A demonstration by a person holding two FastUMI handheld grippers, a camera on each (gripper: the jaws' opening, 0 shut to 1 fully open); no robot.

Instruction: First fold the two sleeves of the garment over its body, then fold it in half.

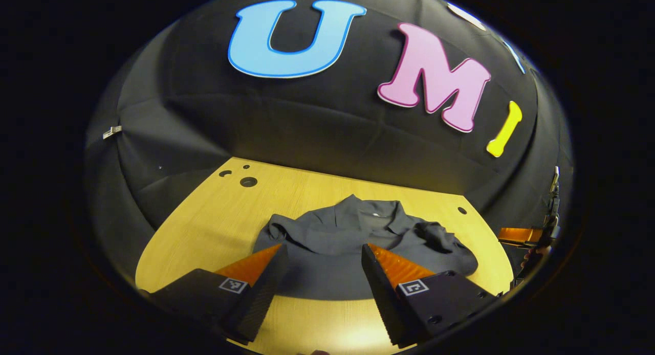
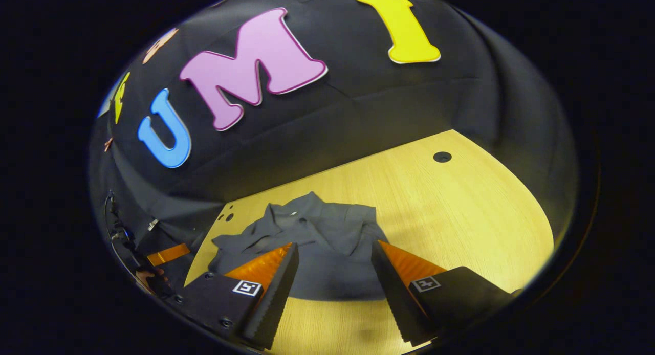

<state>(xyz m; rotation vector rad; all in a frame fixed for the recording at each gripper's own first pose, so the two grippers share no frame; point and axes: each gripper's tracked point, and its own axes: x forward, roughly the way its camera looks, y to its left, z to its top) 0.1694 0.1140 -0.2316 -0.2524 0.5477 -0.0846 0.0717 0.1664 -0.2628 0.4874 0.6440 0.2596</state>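
A dark grey collared garment (image 1: 353, 237) lies on the wooden table (image 1: 204, 227), collar toward the far wall. Its cloth is bunched at both sides, with a rumpled sleeve (image 1: 440, 237) on the right in the left gripper view. My left gripper (image 1: 322, 250) hovers open over the garment's near hem, holding nothing. In the right gripper view the same garment (image 2: 317, 227) sits left of the table's (image 2: 460, 217) middle, and my right gripper (image 2: 335, 246) stands open above its near edge, also holding nothing.
Round holes (image 1: 248, 181) pierce the tabletop near its far corners, one hole (image 2: 442, 156) at the far right. The other gripper (image 1: 517, 236) shows at the right rim; in the right gripper view the other gripper (image 2: 166, 253) and a hand (image 2: 148, 278) show far left.
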